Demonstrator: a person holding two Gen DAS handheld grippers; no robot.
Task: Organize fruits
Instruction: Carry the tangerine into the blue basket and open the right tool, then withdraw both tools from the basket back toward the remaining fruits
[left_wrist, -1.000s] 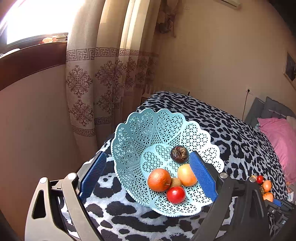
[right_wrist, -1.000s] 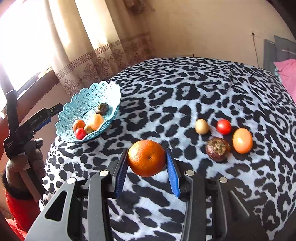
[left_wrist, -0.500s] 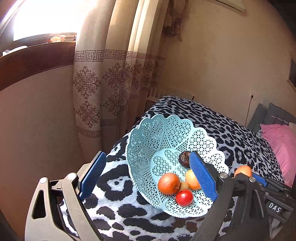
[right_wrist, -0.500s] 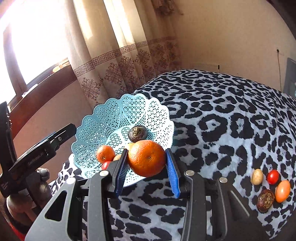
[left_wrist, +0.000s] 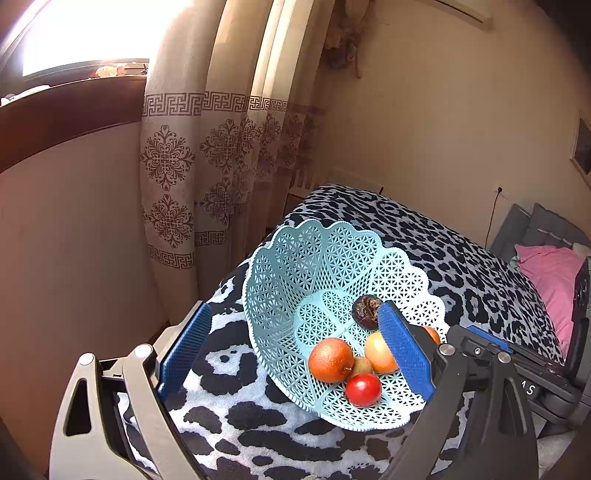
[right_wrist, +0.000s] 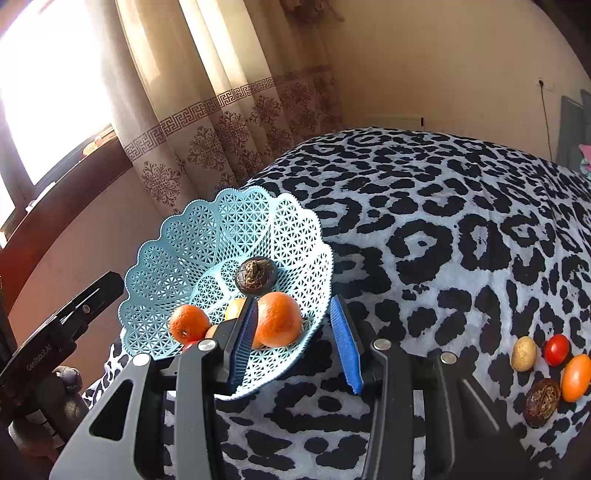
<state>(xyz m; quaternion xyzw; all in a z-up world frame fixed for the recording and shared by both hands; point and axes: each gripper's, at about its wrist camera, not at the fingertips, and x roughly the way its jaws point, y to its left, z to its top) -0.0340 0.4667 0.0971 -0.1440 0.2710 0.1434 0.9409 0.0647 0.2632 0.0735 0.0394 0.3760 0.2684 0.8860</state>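
Observation:
A light blue lattice basket (right_wrist: 184, 229) sits tilted on the leopard-print bed. My right gripper (right_wrist: 295, 343) is open at the basket's near rim. An orange (right_wrist: 277, 319) lies inside the basket against the left finger and clear of the right one. Also in the basket are a second orange (left_wrist: 330, 360), a red tomato (left_wrist: 363, 389), a yellow-orange fruit (left_wrist: 380, 352), a small brown fruit (left_wrist: 361, 365) and a dark wrinkled fruit (left_wrist: 365, 312). My left gripper (left_wrist: 295, 352) is wide open, with the basket (left_wrist: 280, 266) seen between its fingers.
On the bed to the right lie a beige fruit (right_wrist: 523, 353), a red tomato (right_wrist: 556, 349), an oval orange fruit (right_wrist: 575, 377) and a dark wrinkled fruit (right_wrist: 542, 402). Patterned curtains (left_wrist: 207, 166) and a wall stand behind the basket. A pink pillow (left_wrist: 550, 273) lies far right.
My right gripper carried the orange from the loose fruits over to the basket, then opened; the orange now rests in the basket. The left gripper stayed open and shifted slightly.

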